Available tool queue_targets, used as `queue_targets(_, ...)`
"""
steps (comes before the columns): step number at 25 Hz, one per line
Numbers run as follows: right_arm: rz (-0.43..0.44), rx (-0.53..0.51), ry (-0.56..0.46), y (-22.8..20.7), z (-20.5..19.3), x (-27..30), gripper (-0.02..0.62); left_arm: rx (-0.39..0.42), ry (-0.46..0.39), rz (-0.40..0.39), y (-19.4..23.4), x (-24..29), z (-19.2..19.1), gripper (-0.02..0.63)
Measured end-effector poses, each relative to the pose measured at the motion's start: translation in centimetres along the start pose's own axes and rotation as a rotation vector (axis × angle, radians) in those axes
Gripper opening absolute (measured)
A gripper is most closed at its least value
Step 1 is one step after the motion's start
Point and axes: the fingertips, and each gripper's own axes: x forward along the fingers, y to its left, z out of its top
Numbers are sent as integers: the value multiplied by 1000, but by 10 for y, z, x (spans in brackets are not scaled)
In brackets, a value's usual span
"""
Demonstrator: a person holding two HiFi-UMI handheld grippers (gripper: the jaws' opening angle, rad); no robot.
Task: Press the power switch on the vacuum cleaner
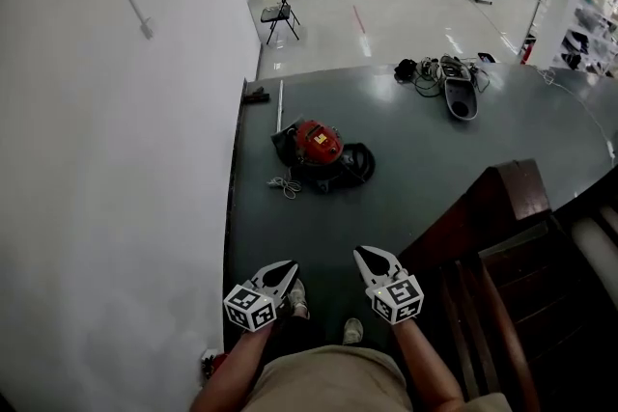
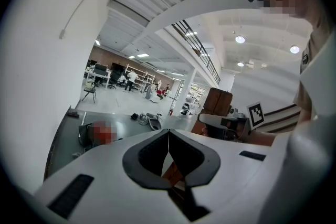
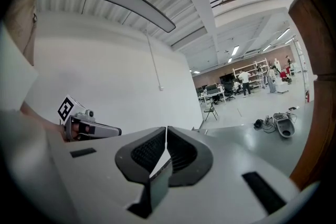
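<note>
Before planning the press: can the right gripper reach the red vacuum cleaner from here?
Probably not yet: the vacuum cleaner lies well ahead of the right gripper; only floor lies between them.

No legible text anywhere; yellow sticker (image 1: 322, 138) on top of the vacuum cleaner (image 1: 311, 152) is too small to read

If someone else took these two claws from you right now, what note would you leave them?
Left claw: shut, empty, held low.
Right claw: shut, empty, beside it.
Red vacuum cleaner sits on the dark floor ahead, near the white wall, well apart from both claws.
Done: nothing; its switch is too small to pick out here.
Left: approach, find the switch, press it.
</note>
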Motion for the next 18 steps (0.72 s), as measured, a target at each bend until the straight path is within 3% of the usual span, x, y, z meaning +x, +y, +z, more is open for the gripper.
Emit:
queue_targets(7,-44,24,37,8,6,73,12,-6,23,-46,74,11,27,6)
queue_targets(18,-105,-16,45,26,39,202,12,-19,-17,-119,201,10,92,6)
